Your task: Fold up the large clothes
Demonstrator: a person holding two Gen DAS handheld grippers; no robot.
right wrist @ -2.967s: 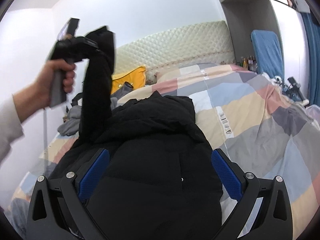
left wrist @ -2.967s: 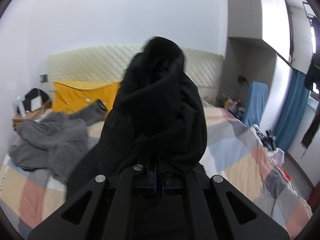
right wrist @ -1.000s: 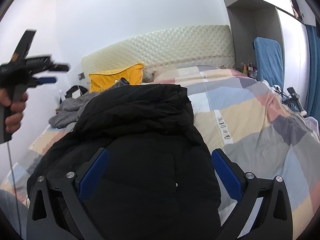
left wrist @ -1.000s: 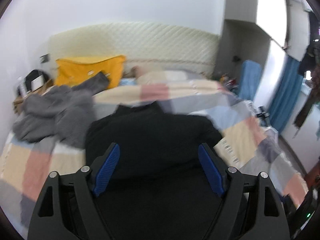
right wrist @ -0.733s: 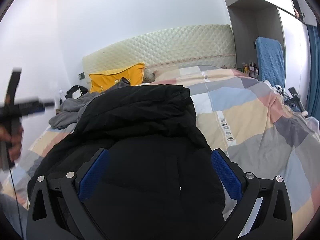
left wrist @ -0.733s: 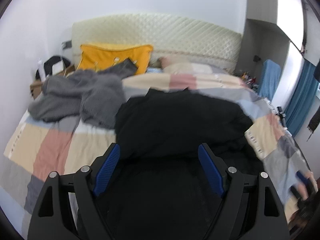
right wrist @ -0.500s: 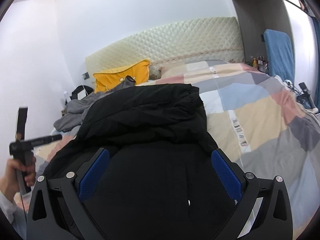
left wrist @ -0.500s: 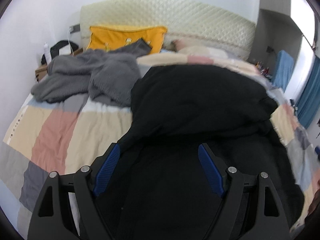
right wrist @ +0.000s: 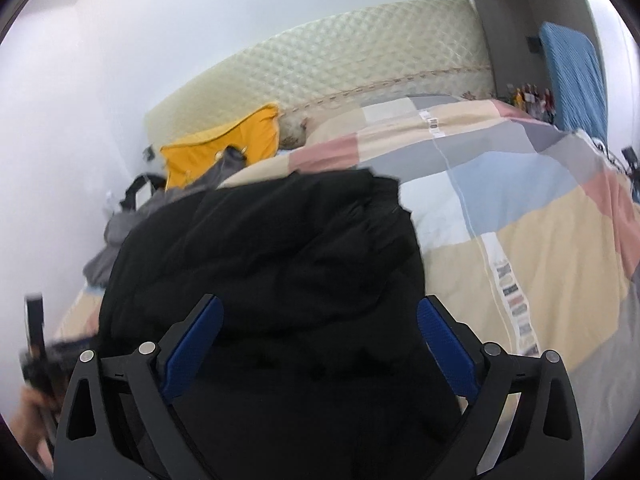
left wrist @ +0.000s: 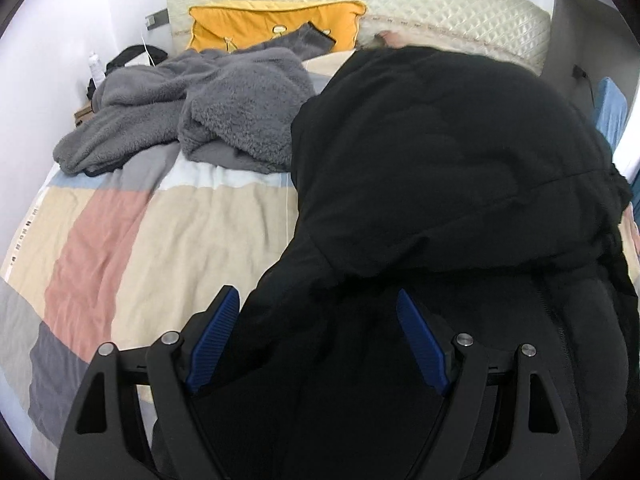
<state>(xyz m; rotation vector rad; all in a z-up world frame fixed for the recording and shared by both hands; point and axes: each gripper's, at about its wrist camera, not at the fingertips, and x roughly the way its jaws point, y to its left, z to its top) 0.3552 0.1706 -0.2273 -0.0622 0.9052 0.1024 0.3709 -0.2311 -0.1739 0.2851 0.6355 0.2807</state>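
A large black padded jacket (left wrist: 440, 168) lies on the bed, its upper part folded down over its body; it also shows in the right wrist view (right wrist: 280, 248). My left gripper (left wrist: 318, 340) is open and empty, low over the jacket's near left edge. My right gripper (right wrist: 320, 344) is open and empty above the jacket's near part. The left gripper also shows blurred at the far left of the right wrist view (right wrist: 36, 344), in a hand.
The bed has a patchwork quilt (left wrist: 120, 232) in pink, beige, grey and blue (right wrist: 540, 220). A grey fleece garment (left wrist: 208, 104) is heaped left of the jacket. A yellow pillow (left wrist: 256, 24) leans on the cream quilted headboard (right wrist: 360, 64).
Three seconds ago my left gripper held the jacket's sleeve up; it has let go, opened and dropped low over the jacket's left edge. My right gripper has tilted and moved closer.
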